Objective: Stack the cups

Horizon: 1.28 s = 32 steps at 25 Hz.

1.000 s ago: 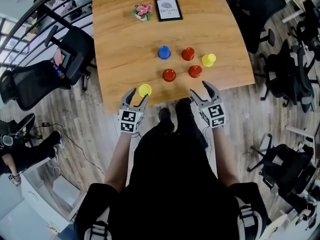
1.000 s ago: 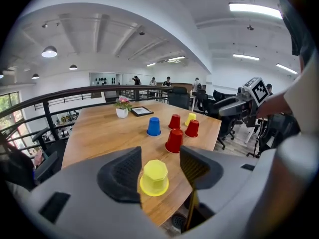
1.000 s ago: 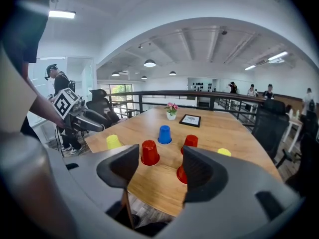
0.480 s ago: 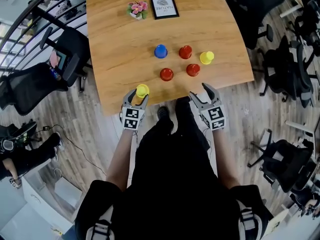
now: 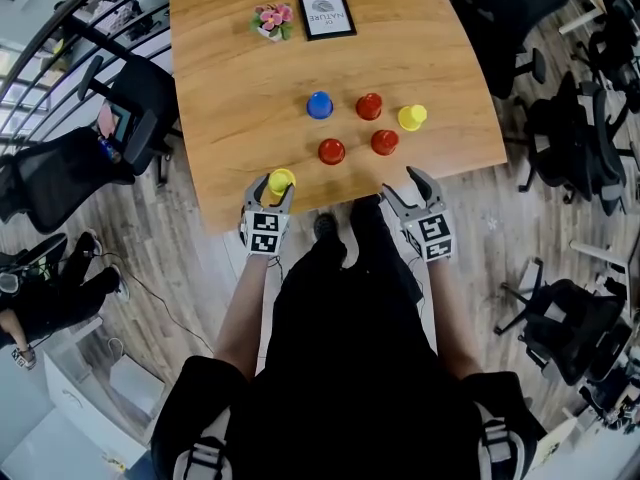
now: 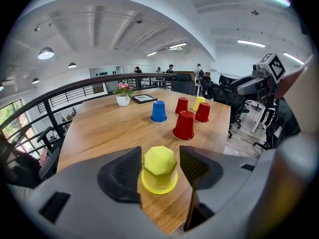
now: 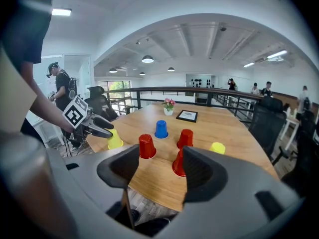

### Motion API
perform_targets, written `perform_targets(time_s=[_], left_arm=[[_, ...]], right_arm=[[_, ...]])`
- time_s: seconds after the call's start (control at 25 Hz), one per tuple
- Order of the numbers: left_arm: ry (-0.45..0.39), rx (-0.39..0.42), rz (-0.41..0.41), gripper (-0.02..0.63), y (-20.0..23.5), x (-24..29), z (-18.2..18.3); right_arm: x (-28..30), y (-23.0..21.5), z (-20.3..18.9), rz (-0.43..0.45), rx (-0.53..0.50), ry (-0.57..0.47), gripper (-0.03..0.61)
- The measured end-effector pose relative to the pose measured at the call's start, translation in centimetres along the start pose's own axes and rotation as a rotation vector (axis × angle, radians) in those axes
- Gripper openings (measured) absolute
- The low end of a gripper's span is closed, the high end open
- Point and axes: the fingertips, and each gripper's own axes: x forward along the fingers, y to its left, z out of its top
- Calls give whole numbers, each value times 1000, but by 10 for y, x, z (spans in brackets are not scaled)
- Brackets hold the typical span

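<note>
First pick in hand, with left gripper [image 6: 160, 159] spread astride, seemingly not yet pinching, the upturned yellow cup [image 6: 159, 172] at the table's [image 5: 240, 88] near left edge, right gripper [image 5: 404, 184] spread and empty; next: squeeze, lift, set onto another cup.

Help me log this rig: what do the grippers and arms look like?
Both the left gripper and right gripper are grey, each with two curved jaws, black ribbed pads and a white cube of black square markers. The person wears a black short-sleeved top.
</note>
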Motion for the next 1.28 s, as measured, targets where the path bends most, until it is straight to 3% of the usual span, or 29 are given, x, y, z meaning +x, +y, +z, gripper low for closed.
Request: perform_targets(time_s=[0.28,0.52,1.0,1.28], left_arm=[[56,-18,13,235,4,10,-13],[41,-2,14,233,4,7,-5],[-16,-3,-2,233,-8,-4,40],[-45,-20,21,233,-17,5,75]], right_arm=[[-1,-3,-3,-8,9,2,281],[-6,-7,0,-23,25,-9,279],[3,-19,3,13,29,-20,278],[18,-49,7,56,26,-22,276]])
